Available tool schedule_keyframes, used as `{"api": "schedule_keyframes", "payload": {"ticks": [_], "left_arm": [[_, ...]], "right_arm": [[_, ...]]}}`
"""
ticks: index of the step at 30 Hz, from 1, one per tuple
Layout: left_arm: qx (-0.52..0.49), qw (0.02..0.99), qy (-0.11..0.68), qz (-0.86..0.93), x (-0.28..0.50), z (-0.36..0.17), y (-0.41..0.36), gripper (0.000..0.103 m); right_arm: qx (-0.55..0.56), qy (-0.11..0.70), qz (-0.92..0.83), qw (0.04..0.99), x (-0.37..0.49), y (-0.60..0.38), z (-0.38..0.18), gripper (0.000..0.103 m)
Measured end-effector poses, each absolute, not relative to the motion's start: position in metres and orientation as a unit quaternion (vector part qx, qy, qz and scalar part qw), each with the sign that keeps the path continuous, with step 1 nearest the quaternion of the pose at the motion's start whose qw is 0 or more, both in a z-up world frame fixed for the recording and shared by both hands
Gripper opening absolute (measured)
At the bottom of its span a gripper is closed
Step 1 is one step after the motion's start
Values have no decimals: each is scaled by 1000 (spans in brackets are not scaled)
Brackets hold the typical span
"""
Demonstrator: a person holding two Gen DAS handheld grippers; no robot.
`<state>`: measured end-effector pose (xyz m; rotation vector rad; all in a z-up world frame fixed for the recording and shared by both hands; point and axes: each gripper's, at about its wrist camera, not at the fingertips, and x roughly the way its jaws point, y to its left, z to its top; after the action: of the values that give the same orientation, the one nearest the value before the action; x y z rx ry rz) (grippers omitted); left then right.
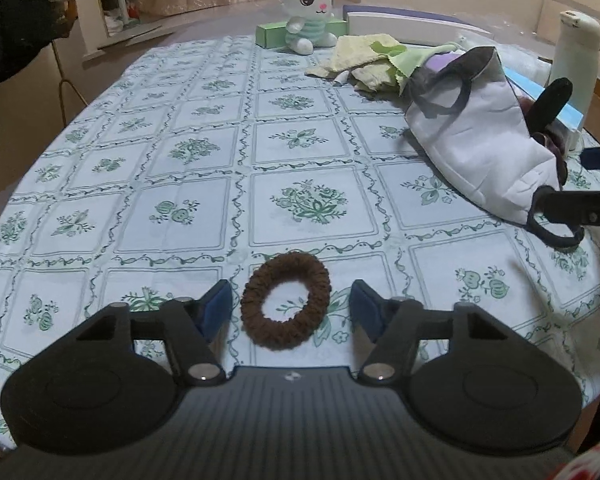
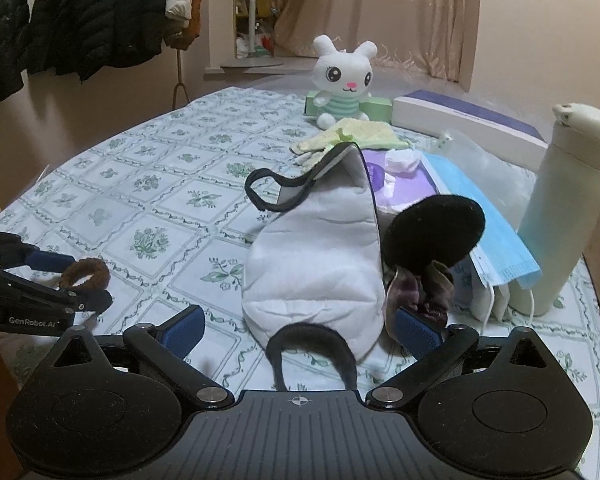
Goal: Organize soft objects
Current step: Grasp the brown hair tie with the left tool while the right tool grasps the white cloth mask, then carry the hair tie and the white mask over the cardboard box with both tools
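My left gripper [image 1: 291, 310] straddles the brown scrunchie [image 1: 286, 299], pads apart from it; right gripper [image 2: 300, 330] spread around the white mask [image 2: 316, 264]

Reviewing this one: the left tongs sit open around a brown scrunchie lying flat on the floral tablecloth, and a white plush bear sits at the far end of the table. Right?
Not quite. The plush toy is a rabbit with long ears, not a bear, as the right wrist view shows. The rest holds: the left tongs sit open around the brown scrunchie lying flat on the floral tablecloth.
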<state>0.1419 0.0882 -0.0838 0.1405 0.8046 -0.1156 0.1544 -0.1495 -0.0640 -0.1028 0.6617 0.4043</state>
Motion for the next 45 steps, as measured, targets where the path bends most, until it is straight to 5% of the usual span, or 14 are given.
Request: {"api": "schedule_keyframes", "payload": {"ticks": [4, 6, 18, 22, 26, 28, 45], "left_arm": [[63, 914, 394, -69, 142, -81, 83, 24], [54, 915, 395, -66, 142, -80, 81, 17], [-34, 918, 391, -60, 139, -69, 81, 17], [-39, 916, 396, -61, 140, -72, 80, 17], [-42, 915, 396, -60, 139, -72, 80, 17], [-44, 916, 394, -61, 138, -69, 79, 17], [-49, 935, 345, -60, 90, -20, 57, 17]], "right_arm": [[-59, 321, 198, 924, 160, -144, -65, 98], [-66, 318, 196, 925, 163, -141, -65, 98], [-157, 323, 192, 913, 192, -109, -87, 86], [-169, 329, 188, 910, 198, -109, -95, 67], [-178, 330, 178, 910, 198, -107, -95, 25], [-178, 328, 175, 911, 196, -108, -92, 16], [-120, 296, 216, 923, 117, -128, -27, 12]]}}
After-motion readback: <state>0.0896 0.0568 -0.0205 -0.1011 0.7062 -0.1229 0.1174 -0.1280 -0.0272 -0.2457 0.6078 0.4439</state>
